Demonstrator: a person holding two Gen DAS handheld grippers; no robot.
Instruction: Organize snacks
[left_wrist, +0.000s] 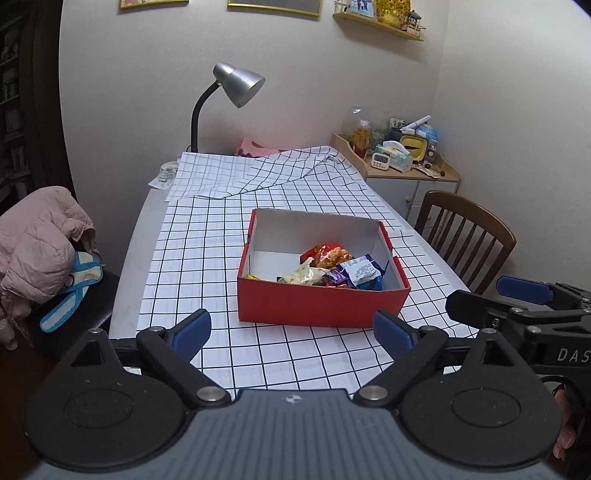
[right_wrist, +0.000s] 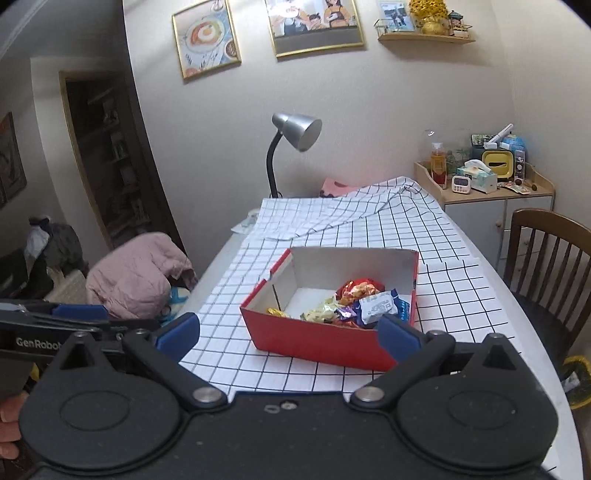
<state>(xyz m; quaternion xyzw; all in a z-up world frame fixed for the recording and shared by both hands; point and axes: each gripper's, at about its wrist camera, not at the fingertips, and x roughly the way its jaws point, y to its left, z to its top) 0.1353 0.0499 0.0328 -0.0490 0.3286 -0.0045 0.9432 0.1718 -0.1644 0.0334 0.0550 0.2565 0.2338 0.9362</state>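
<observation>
With both the left claw (left_wrist: 291, 328) and right claw (right_wrist: 290, 334) spread apart and empty, the light, crinkly, slippery snack packets (left_wrist: 332, 271) lie inside the red box (left_wrist: 321, 306); pinch each by its sealed edge.

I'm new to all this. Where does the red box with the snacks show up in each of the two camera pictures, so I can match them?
Left wrist view: the red box sits just right of centre on the checked cloth, beyond the open left tongs.
Right wrist view: the red box sits at centre, its near right corner hidden behind one finger of the open right tongs.
Shared landmark: the silver desk lamp at the table's far end.
</observation>
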